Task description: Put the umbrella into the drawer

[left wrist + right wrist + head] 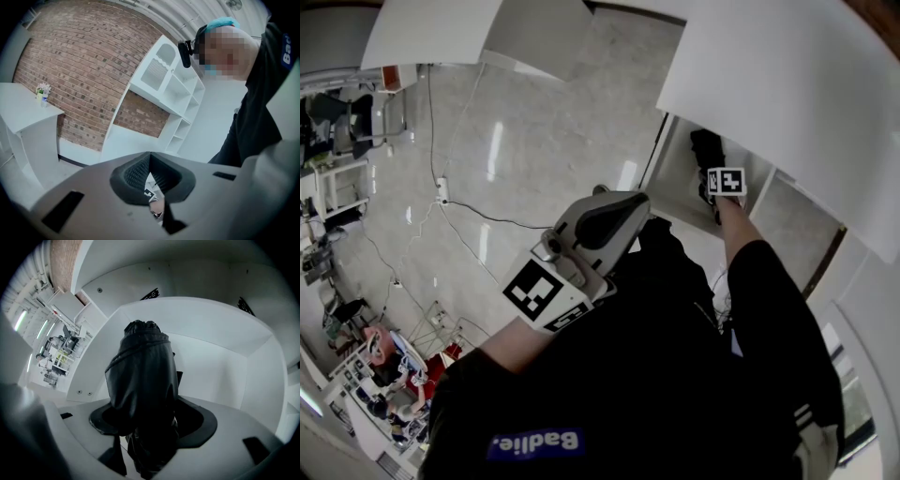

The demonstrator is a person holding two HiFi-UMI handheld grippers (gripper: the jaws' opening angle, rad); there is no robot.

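Your right gripper [149, 423] is clenched on the umbrella [143, 380]: both dark pads press its black, folded fabric, which bulges out above the jaws and hangs in creases below them. The umbrella is inside the drawer [225, 352]; the right gripper view shows white walls on both sides of it and a white back panel behind it. You cannot tell whether it touches the drawer bottom. In the head view your right arm in a black sleeve [769, 309] reaches forward, with the marker cube [727, 181] at the drawer opening and the dark bundle just past it. Your left gripper [151, 174] is held back near your chest, well apart from the drawer. Its jaws are closed together with nothing between them, leaving only a thin slit below the pads. Behind it are a brick wall [79, 61] and a white shelf unit [180, 93]. A cable [478, 214] runs across the pale floor [544, 112].
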